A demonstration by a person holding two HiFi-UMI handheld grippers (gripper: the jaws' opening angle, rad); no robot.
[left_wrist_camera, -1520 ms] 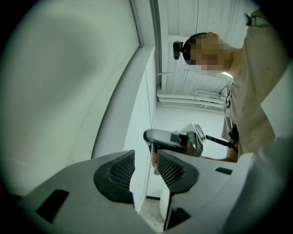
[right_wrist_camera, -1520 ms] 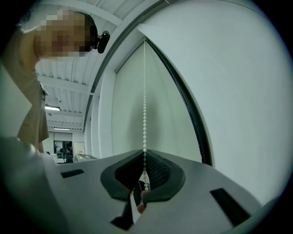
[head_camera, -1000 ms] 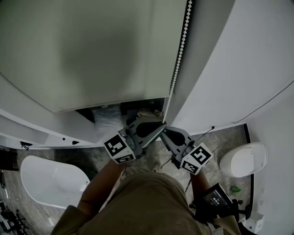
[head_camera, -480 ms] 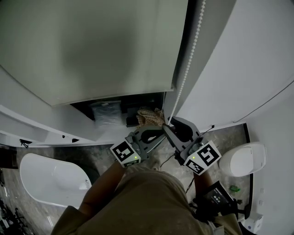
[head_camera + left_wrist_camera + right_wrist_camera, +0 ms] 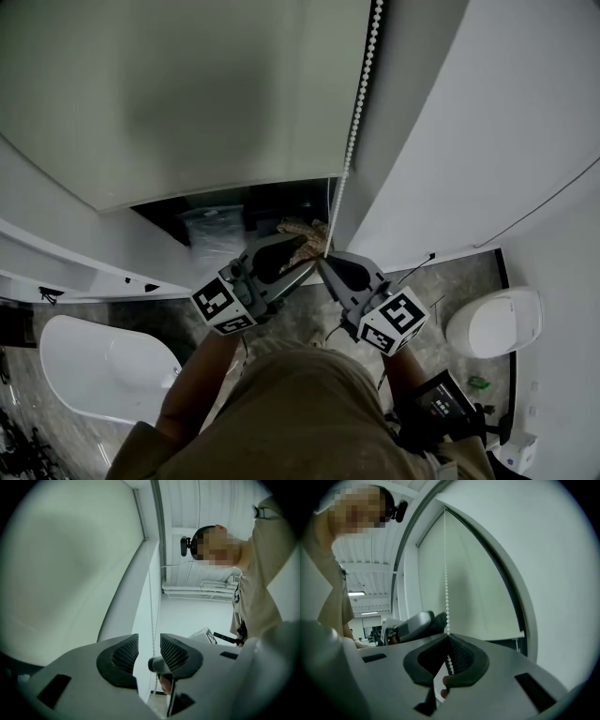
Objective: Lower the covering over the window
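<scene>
The pale grey-green fabric roller blind [image 5: 187, 94] covers most of the window. Its bottom edge sits just above centre in the head view, with a dark uncovered strip of window [image 5: 178, 208] beneath it. The white bead chain [image 5: 354, 122] hangs beside the blind's right edge, running from 12 o'clock down to the centre, where both tools meet.

The grey left gripper [image 5: 149, 651] reaches in from 7 o'clock on a bare forearm [image 5: 202, 375], tilted slightly upward, with its marker cube [image 5: 222, 305] facing the camera. Its jaws have just been opening and now stand spread. The chain passes through the gap between the ribbed pads [image 5: 126, 652], and I cannot tell whether it touches either one.

The grey right gripper [image 5: 448, 641] comes in from 5 o'clock, held about level, with its tips just beside the left gripper's. Its jaws have just been closing and are now pressed together, pinching the bead chain, which rises straight up from them toward 12 o'clock in the right gripper view.
</scene>
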